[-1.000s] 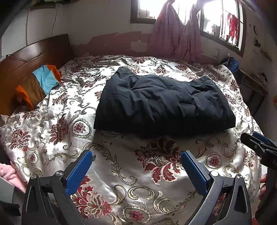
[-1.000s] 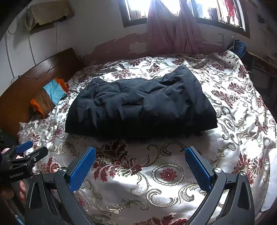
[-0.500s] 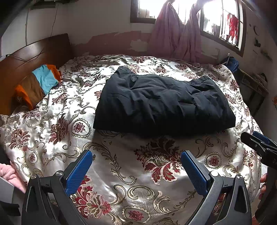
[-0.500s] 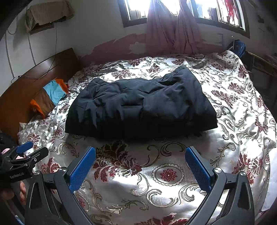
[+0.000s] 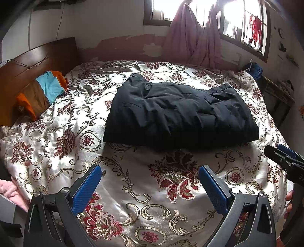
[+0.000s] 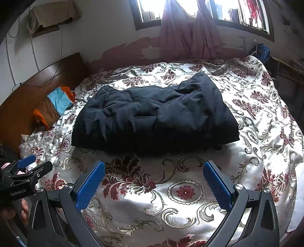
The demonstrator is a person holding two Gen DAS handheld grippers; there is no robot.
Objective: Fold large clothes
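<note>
Comparing this moment with the views from a second ago, nothing has shifted: the dark garment (image 5: 180, 112) lies in the same folded, rumpled block, and both grippers hang where they were. That stillness suggests the folding is done, or paused between folds; the piece reads as a compact rectangle already.

Going left to right in the left wrist view: a wooden headboard (image 5: 34, 62) sits at 10 o'clock, with orange, brown and turquoise cloth (image 5: 43, 91) just below it. The garment rests at the centre of the floral bedspread (image 5: 133, 180), toward 12 o'clock from the left gripper (image 5: 150, 182), whose blue pads stand wide apart, holding nothing. At 3 o'clock the tip of the other tool pokes in.

The right gripper (image 6: 153, 180) is likewise spread and empty, well short of the garment's near edge (image 6: 152, 148).

Only the right wrist view shows a draped shelf (image 6: 51, 17) high on the wall at 11 o'clock, and the left tool at 9 o'clock. Only the left view shows pink fabric (image 5: 11, 191) at its 8 o'clock edge.
</note>
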